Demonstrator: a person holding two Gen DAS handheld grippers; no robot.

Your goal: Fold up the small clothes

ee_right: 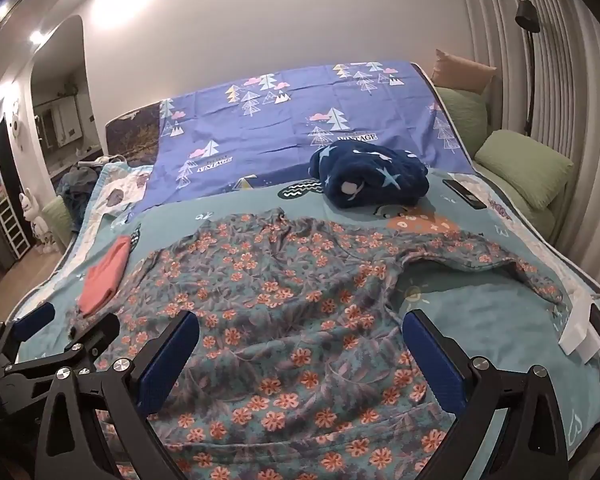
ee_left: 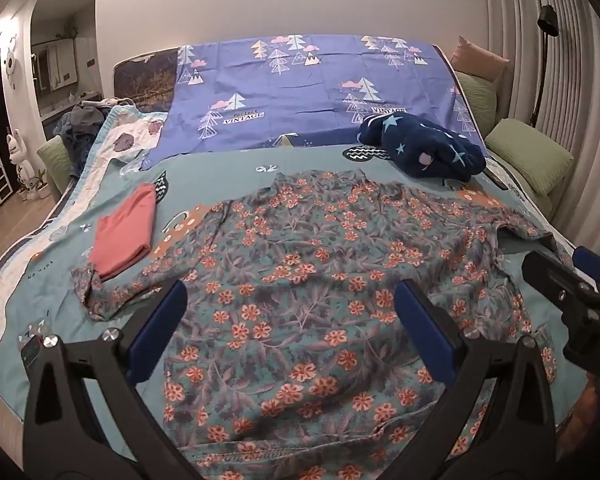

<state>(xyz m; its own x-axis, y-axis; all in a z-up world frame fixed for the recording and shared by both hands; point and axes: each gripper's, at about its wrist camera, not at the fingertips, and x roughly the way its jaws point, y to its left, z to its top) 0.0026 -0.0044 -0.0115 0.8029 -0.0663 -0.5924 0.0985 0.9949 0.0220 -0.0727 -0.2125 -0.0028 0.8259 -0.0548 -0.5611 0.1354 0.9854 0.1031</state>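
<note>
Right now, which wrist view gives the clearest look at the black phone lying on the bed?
The right wrist view: the black phone lies in full outline on the teal bedspread, just right of the navy star blanket. In the left wrist view only a dark sliver shows behind that blanket, too foreshortened to identify.

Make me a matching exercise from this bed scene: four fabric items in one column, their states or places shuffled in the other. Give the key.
1. floral long-sleeved shirt
2. coral pink garment
3. navy star-print fleece
4. green cushion

A. bundled up near the bed's far end
B. spread flat, sleeves out
C. beside the bed, by the curtain
D. folded, left of the shirt

Pairs: 1-B, 2-D, 3-A, 4-C
</note>
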